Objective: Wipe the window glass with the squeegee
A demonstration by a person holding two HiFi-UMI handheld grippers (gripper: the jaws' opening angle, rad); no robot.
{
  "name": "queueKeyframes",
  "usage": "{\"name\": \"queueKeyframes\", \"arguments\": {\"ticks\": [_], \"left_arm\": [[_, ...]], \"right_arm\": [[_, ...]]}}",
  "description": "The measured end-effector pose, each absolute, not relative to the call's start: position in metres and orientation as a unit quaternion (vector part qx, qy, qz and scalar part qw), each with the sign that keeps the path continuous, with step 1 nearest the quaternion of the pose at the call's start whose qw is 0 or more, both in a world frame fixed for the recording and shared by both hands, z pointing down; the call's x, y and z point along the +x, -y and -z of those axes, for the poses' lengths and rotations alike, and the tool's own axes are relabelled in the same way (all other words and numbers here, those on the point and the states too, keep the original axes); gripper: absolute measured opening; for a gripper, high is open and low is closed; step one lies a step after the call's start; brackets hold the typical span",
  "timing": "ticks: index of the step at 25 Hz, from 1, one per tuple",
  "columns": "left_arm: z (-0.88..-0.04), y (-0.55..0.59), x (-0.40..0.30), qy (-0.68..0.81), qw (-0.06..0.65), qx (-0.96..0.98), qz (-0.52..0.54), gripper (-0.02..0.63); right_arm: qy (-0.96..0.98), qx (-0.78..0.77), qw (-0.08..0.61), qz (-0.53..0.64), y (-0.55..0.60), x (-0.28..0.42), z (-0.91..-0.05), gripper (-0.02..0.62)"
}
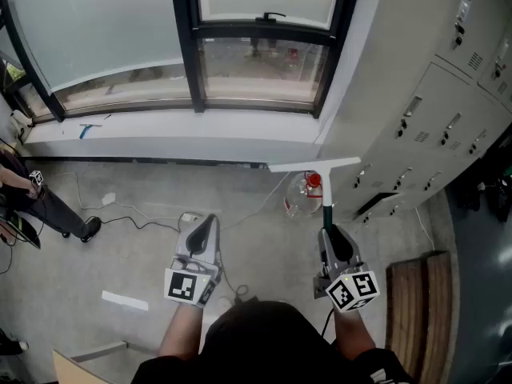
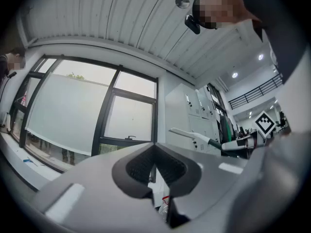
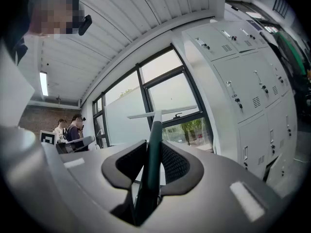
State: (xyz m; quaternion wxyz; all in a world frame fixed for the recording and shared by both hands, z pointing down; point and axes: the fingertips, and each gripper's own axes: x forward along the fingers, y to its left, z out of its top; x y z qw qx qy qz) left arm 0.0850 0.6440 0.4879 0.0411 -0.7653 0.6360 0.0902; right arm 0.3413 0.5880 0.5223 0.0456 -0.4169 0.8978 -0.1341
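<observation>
Right hand-held gripper (image 1: 327,236): clenched on the green handle of the squeegee (image 1: 323,184). In the right gripper view the handle runs straight up between the two pads.
Squeegee: it is upright right of centre in the head view, with its white blade across the top like a T. It is well apart from the window glass (image 1: 104,30) and hangs over the floor (image 1: 144,254).
Why held so: I judge the low grip on the handle gives reach, and the level blade is ready to meet the pane flat.
Left hand-held gripper (image 1: 210,224): jaws pressed together with nothing between them. I take it as idle, kept beside the tool and out of the blade's way.
Arm pose: both forearms reach forward from the lower centre of the frame, roughly parallel. The jaws point toward the window and the marker cubes face the head camera.
Window glass: it fills the upper left and upper centre, frosted panes above a clear strip, with dark frames and a pale sill (image 1: 160,126) beneath.
Stage: I judge wiping has not begun, since the blade has yet to touch any pane.
Next move calls for: raising and carrying the blade forward over the sill.
Surroundings: a bottle (image 1: 303,195) stands on the floor just behind the handle, and grey lockers (image 1: 432,94) fill the right side.
</observation>
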Motion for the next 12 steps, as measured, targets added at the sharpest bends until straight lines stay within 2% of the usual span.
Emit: {"name": "queueKeyframes", "arguments": {"ticks": [12], "left_arm": [[-0.494,-0.657,0.048,-0.654,0.029,-0.750,-0.094,-0.002]], "right_arm": [[-0.899,-0.414,0.040,0.135,-0.587,0.313,-0.523,0.097]]}}
